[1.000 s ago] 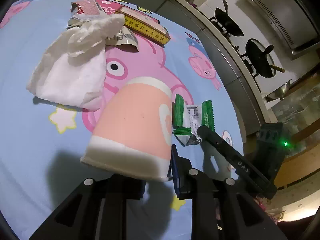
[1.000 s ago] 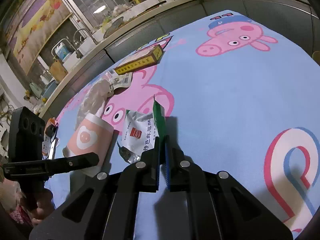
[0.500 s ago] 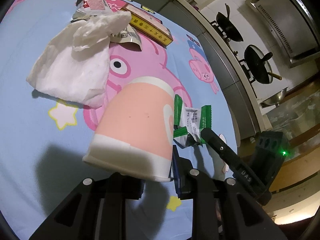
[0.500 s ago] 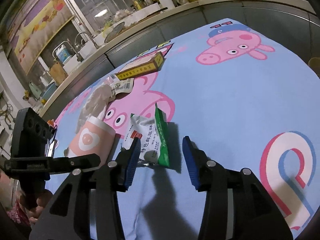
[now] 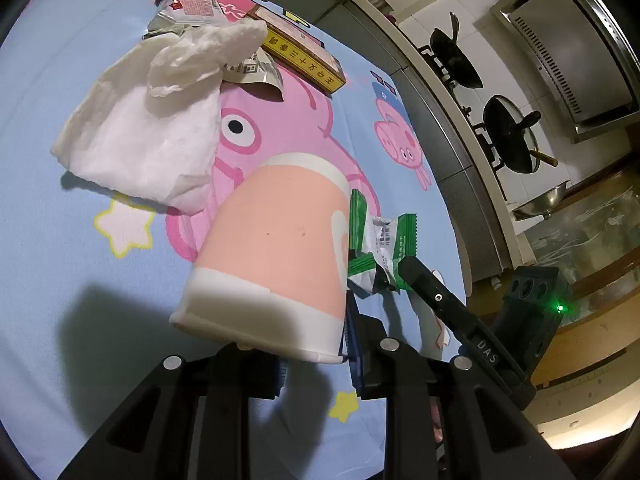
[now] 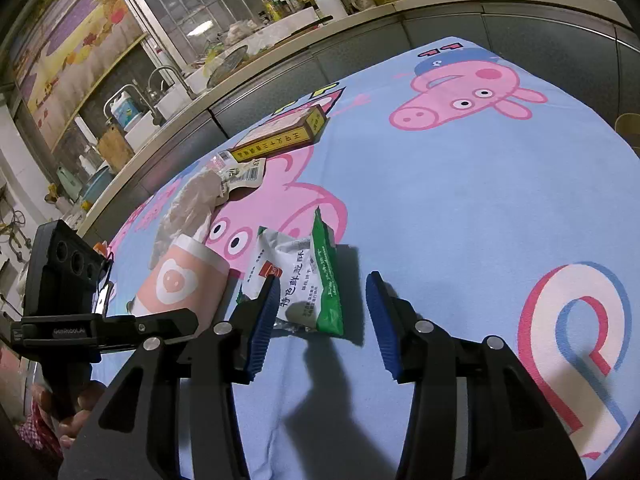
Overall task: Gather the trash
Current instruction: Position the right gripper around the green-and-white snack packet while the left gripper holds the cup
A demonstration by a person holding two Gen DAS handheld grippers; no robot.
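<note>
Blue cartoon-pig cloth (image 6: 460, 200) covered table; kitchen counter, sink, stove with pans behind. Left gripper (image 5: 308, 356) clamped pink paper cup (image 5: 276, 256) by rim, cup tipped forward. Right gripper (image 6: 320, 316) spread wide, green-white snack wrapper (image 6: 304, 280) between fingers on cloth. "GenRoboLAI" readable on left gripper body; yellow box (image 6: 280, 140) beyond.

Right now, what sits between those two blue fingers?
In the right wrist view, the green-and-white snack wrapper lies on the cloth between the open right gripper's fingers.
</note>
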